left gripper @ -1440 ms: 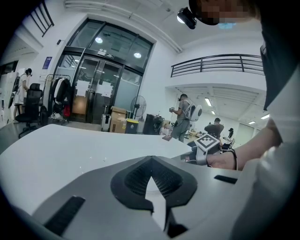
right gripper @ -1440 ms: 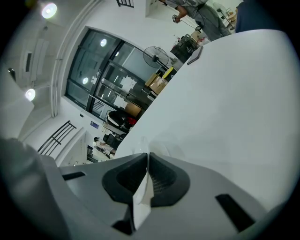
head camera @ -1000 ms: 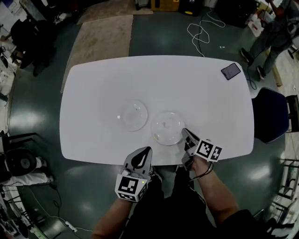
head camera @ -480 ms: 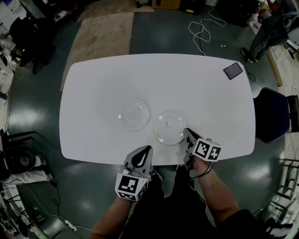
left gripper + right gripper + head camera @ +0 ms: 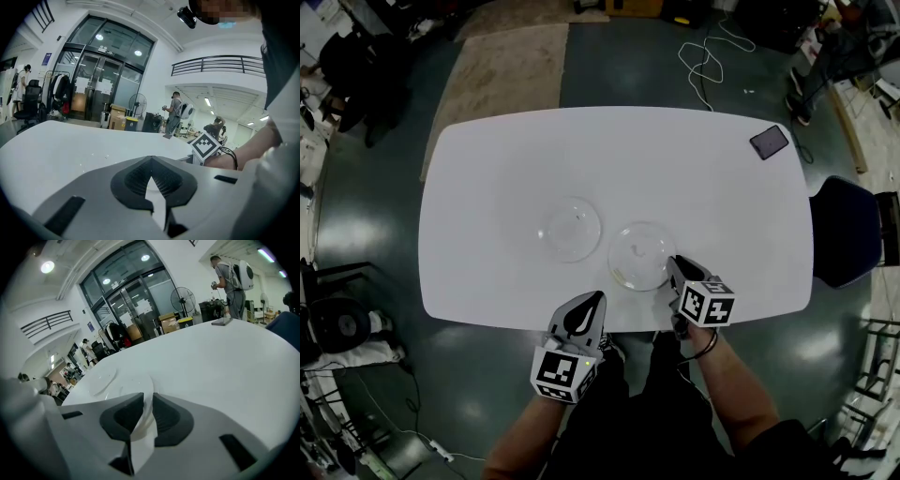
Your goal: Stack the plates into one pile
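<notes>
At the near edge of the bench, my right claw has rolled and is opening around the right glass plate, which lies unstacked beside the left glass plate; I judge no lift has begun. My left claw is closed and empty.

Bright, even indoor light falls from overhead. In the head view the white worktop is the brightest area, nearly washed out, so the clear plates show only as faint rings with small glints. The glossy dark floor carries soft reflected patches of light. Both gripper views show flaring round ceiling lights, black vignetted corners and strong fisheye bending of straight lines. Their nearest foreground is soft and the background sharper.
</notes>
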`<control>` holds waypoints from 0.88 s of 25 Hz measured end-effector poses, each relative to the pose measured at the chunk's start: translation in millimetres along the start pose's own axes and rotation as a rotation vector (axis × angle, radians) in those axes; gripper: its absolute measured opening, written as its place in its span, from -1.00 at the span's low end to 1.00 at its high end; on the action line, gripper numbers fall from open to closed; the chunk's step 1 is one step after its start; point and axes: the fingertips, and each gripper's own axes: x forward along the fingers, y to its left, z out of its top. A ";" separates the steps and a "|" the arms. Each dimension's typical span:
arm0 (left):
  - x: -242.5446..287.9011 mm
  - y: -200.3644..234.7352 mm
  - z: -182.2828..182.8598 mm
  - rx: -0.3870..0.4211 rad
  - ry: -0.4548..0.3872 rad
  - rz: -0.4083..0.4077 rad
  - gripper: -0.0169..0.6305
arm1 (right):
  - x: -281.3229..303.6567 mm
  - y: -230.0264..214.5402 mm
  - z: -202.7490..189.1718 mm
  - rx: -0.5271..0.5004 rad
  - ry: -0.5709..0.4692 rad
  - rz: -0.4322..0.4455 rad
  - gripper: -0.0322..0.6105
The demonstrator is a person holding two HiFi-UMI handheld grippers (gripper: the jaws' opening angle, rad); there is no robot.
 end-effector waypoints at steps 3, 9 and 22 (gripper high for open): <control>0.0 2.6 -0.7 -0.002 -0.001 0.005 -0.90 | 1.8 0.8 -0.2 -0.035 0.003 -0.012 -0.66; -1.3 3.9 -1.2 -0.005 -0.005 0.014 -0.90 | 2.0 -0.5 -2.6 -0.096 0.017 -0.036 -0.65; -3.1 6.4 4.4 -0.008 -0.019 0.052 -0.90 | -9.8 8.3 19.0 -0.118 -0.035 0.002 -0.52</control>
